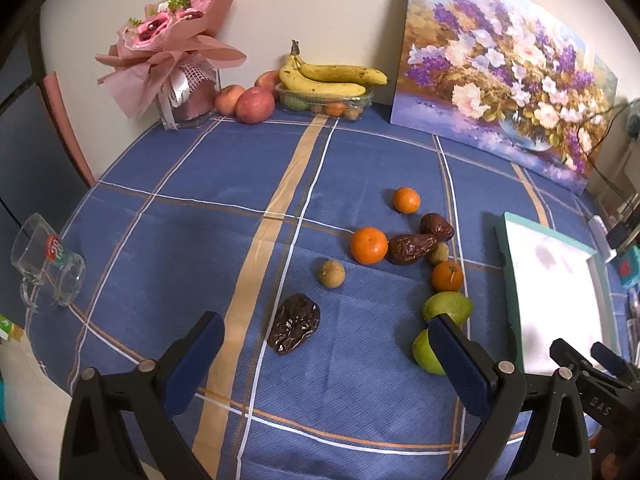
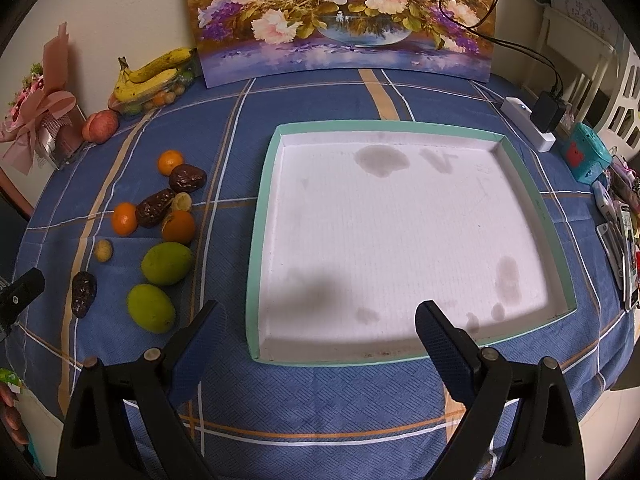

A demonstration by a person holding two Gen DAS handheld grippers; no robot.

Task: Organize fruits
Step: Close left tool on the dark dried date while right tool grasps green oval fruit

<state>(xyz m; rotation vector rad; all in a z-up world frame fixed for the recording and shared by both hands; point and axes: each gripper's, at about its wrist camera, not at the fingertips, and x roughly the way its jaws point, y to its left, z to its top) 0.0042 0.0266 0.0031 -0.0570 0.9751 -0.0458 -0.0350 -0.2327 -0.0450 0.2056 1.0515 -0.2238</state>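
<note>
Loose fruit lies on the blue checked cloth: three oranges point(image 1: 368, 245), three dark dates point(image 1: 294, 329), two small brown longans point(image 1: 331, 274) and two green mangoes point(image 1: 447, 306). The same group shows at the left of the right wrist view point(image 2: 166, 263). A white tray with a teal rim point(image 2: 266, 208) lies empty to their right. My left gripper point(image 1: 326, 328) is open above the near date. My right gripper point(image 2: 320, 318) is open and empty over the tray's near edge.
At the back stand a pink bouquet point(image 1: 172, 44), apples point(image 1: 255, 105), bananas on a clear fruit box point(image 1: 328, 80) and a flower painting point(image 1: 504, 80). A glass mug point(image 1: 48, 268) lies at the left edge. A power strip point(image 2: 528, 124) and small items sit at the right.
</note>
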